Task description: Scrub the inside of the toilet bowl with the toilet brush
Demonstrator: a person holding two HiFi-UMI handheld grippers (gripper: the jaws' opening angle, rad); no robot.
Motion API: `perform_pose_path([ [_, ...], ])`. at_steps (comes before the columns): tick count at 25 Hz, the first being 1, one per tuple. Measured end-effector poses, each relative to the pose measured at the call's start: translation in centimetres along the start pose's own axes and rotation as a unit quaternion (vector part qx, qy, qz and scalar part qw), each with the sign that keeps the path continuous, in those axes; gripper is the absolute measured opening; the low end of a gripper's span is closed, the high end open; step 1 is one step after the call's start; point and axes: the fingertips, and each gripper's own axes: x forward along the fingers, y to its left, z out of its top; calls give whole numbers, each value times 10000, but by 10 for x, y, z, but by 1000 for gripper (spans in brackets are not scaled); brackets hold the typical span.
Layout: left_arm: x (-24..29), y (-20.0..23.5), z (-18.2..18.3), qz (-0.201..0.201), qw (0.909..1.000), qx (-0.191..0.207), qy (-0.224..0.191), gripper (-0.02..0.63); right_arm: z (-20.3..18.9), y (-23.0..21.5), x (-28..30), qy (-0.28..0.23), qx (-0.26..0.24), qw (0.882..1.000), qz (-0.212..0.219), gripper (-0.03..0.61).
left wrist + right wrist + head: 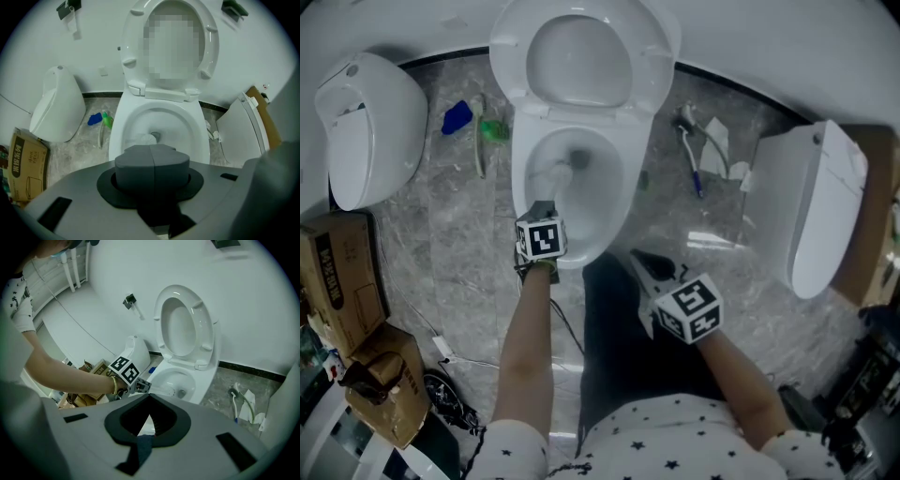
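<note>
A person stood over a white toilet, seen from above, with a two-jaw gripper in each hand. The seat and lid (581, 61) were raised against the wall, leaving the toilet bowl (528, 183) open.

The left gripper (544, 211) reached over the front rim of the bowl, its marker cube facing up. Its jaws were pressed together on the handle of the toilet brush (555, 172). In the left gripper view the two grey pads (136, 164) met along a thin centre seam. The brush's pale head (143, 139) lay inside the bowl, against its left inner wall and just beside the drain opening. From the right gripper view, the brush handle (161, 390) ran from the left gripper (138, 386) down into the bowl.

The right gripper (649, 267) was held apart from the toilet, to the right of the bowl's front and above the person's dark trousers. Its jaws were spread in a V with nothing between them (149, 416).

The floor (450, 234) was grey marbled tile. On it, left of the bowl, lay a blue object (457, 117) and a green bottle (494, 129). To the right lay a second brush with a blue handle (692, 159). Two more white toilets stood at the far left (370, 127) and far right (820, 206). Cardboard boxes (337, 272) sat at lower left.
</note>
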Motion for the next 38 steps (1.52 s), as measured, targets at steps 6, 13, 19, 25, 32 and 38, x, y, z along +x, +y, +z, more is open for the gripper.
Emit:
perform_pose_path([
  [6, -4, -4, -18, -30, 10000, 27, 91, 153, 0, 5, -2, -30, -15, 10000, 8, 6],
  [13, -7, -15, -35, -88, 9999, 59, 122, 153, -3, 10, -6, -49, -33, 10000, 24, 6],
  [19, -10, -24, -53, -118, 9995, 46, 283, 153, -5, 11, -8, -61, -27, 10000, 34, 6],
  [25, -13, -35, -67, -169, 9993, -41, 321, 153, -4, 13, -9, -96, -30, 9999, 54, 6],
  [32, -16, -46, -70, -165, 9995, -40, 284, 153, -6, 13, -11, -90, -3, 9999, 72, 6],
  [38, -16, -53, -69, -196, 9995, -34, 261, 153, -7, 12, -11, -102, 24, 9999, 64, 6],
])
